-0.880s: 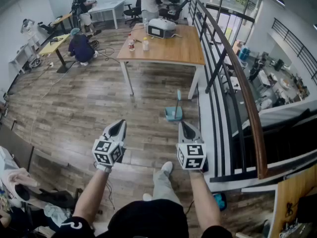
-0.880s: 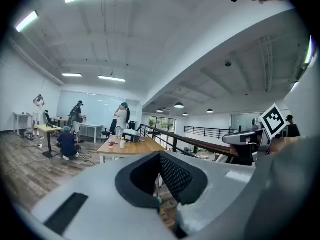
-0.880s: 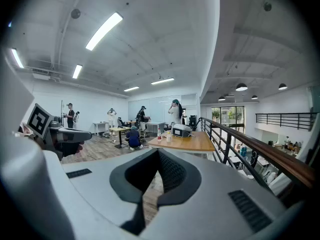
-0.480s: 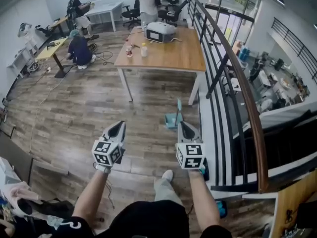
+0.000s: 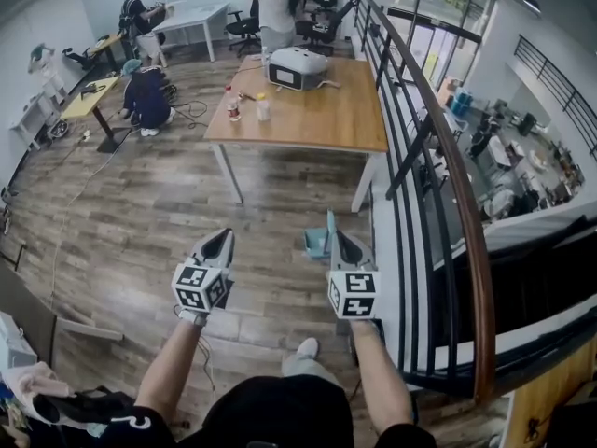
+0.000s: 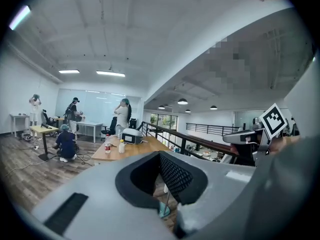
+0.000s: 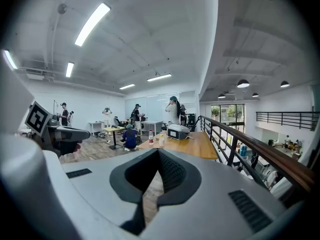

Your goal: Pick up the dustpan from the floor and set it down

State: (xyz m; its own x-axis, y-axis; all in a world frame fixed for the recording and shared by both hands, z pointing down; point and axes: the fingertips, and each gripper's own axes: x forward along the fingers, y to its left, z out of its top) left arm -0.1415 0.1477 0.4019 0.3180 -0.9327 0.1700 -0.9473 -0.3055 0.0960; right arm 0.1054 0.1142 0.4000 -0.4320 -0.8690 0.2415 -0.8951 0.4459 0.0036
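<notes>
A teal dustpan (image 5: 317,242) with an upright handle stands on the wooden floor beside the table's near right leg, close to the railing. My right gripper (image 5: 341,237) is shut and holds nothing; in the head view its tip lies just right of the dustpan's handle, and I cannot tell how far above the pan it is. My left gripper (image 5: 223,235) is also shut and empty, well to the dustpan's left. In the left gripper view the dustpan (image 6: 163,211) shows low between the shut jaws of the left gripper (image 6: 160,154). The right gripper (image 7: 159,150) looks over bare floor towards the table.
A wooden table (image 5: 317,119) carrying a white appliance (image 5: 297,68) and bottles stands ahead. A black railing (image 5: 438,175) with a wooden rail runs along the right. A person crouches (image 5: 145,96) at the far left, others stand at the back. My shoe (image 5: 305,348) is below.
The view has advanced towards the table: the dustpan now lies right next to the right gripper's tip. Both grippers keep the same pose and stay shut.
</notes>
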